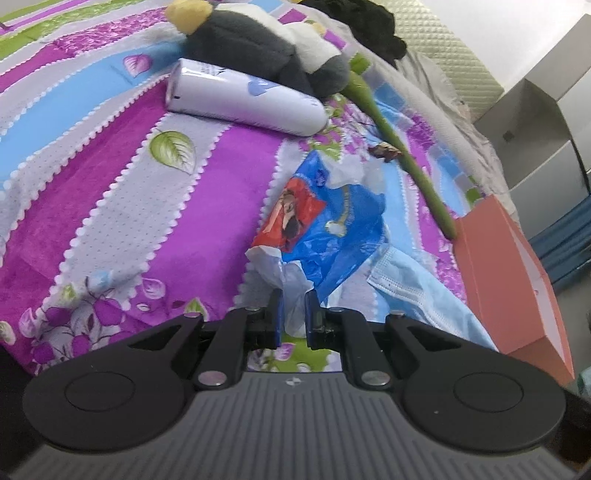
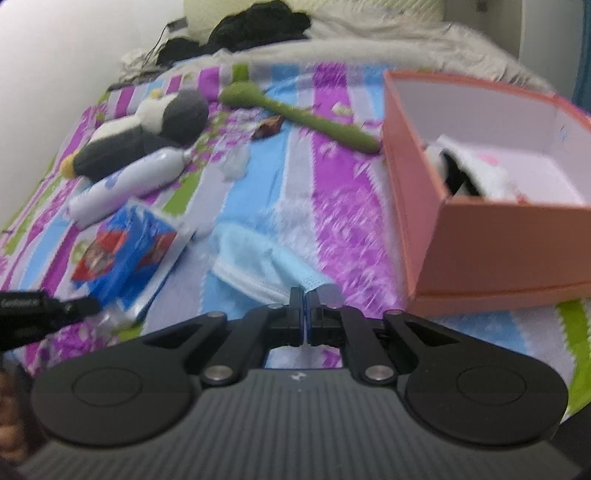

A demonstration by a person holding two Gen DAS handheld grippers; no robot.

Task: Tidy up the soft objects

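A blue and red tissue pack (image 1: 325, 218) lies on the patterned bedspread (image 1: 147, 177). My left gripper (image 1: 293, 295) is shut on the white tissue end of that pack. The pack also shows in the right wrist view (image 2: 125, 251). A light blue face mask (image 2: 258, 262) lies just ahead of my right gripper (image 2: 306, 295), which is shut and empty; the mask also shows in the left wrist view (image 1: 417, 280). A penguin plush (image 2: 147, 133), a white bottle (image 2: 129, 181) and a green plush stem (image 2: 295, 114) lie further back. An orange box (image 2: 480, 236) holds a white and black plush (image 2: 469, 170).
A small brown wrapper (image 2: 267, 127) lies near the green stem. Black clothes (image 2: 258, 22) and a pale pillow lie at the head of the bed. A wall runs along the left side in the right wrist view. The orange box (image 1: 517, 266) stands at the bed's right edge.
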